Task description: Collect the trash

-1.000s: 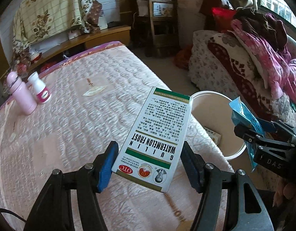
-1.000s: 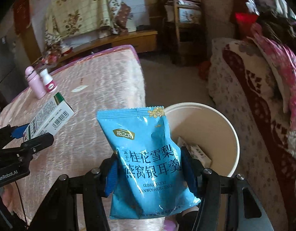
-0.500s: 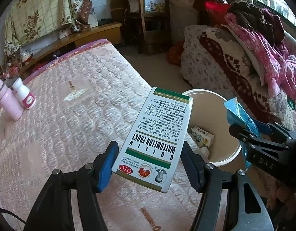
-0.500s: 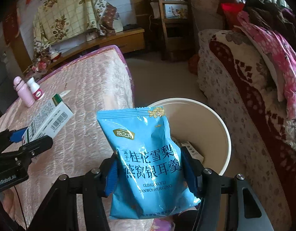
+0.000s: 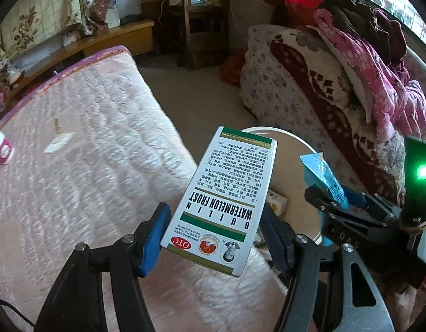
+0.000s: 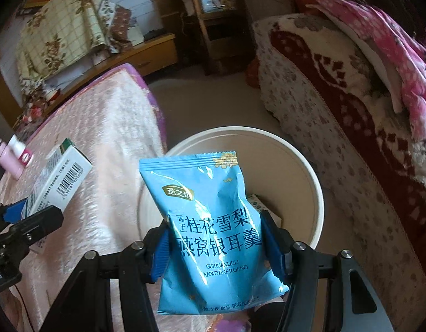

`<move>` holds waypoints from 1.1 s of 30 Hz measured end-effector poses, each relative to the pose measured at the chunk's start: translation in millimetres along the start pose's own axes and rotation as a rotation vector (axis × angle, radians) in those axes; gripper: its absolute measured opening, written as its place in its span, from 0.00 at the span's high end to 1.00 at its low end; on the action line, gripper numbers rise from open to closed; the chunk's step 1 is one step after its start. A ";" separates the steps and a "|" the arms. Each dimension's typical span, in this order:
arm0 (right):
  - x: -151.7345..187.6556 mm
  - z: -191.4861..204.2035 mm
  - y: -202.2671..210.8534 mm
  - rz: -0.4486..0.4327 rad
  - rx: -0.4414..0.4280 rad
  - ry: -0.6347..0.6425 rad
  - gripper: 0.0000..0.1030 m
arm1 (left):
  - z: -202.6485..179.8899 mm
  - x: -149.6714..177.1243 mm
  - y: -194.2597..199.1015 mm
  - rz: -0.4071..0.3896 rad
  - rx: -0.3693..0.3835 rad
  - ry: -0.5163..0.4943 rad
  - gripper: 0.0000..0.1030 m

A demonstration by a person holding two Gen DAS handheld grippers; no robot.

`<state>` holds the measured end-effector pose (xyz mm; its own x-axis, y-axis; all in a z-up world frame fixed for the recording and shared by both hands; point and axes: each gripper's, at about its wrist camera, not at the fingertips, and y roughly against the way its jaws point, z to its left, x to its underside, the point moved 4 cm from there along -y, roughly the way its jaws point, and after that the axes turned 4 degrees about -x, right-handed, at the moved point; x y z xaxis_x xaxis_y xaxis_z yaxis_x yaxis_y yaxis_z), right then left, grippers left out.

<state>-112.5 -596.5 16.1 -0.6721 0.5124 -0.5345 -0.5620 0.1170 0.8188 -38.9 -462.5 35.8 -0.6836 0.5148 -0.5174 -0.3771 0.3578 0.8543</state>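
Observation:
My left gripper [image 5: 215, 238] is shut on a white and green medicine box [image 5: 226, 193], held above the bed edge beside a cream bin [image 5: 293, 149]. The box also shows in the right wrist view [image 6: 60, 177]. My right gripper [image 6: 215, 240] is shut on a blue snack bag [image 6: 213, 221], held over the near rim of the bin [image 6: 315, 182]. The bag also shows in the left wrist view [image 5: 323, 177]. A small carton [image 5: 276, 200] lies inside the bin.
The pink quilted bed [image 5: 82, 166] lies to the left, with a paper scrap [image 5: 59, 141] and pink and white bottles [image 6: 12, 156]. A sofa [image 6: 351, 105] piled with clothes stands to the right. A wooden shelf [image 6: 215, 11] stands at the back.
Both grippers have moved forward and right towards the bin, each still holding its item. The bottles have slid to the left edge of the left wrist view.

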 end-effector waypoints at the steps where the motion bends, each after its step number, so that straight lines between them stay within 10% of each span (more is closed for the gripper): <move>1: 0.0 -4.6 -2.9 0.001 0.000 -0.016 0.39 | -1.8 -1.9 -3.7 0.005 0.008 0.004 0.35; 11: -4.1 -37.6 -14.6 -0.006 -0.008 -0.164 0.20 | -0.5 -15.1 -19.9 0.015 0.145 0.090 0.29; 33: 12.2 35.6 75.8 -0.237 0.081 0.016 0.20 | 69.9 33.4 84.3 -0.262 -0.072 0.101 0.19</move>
<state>-146.2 -551.1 79.1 -0.5340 0.4491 -0.7163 -0.6650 0.3001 0.6839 -50.0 -360.7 87.1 -0.6146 0.3307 -0.7162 -0.5900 0.4098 0.6956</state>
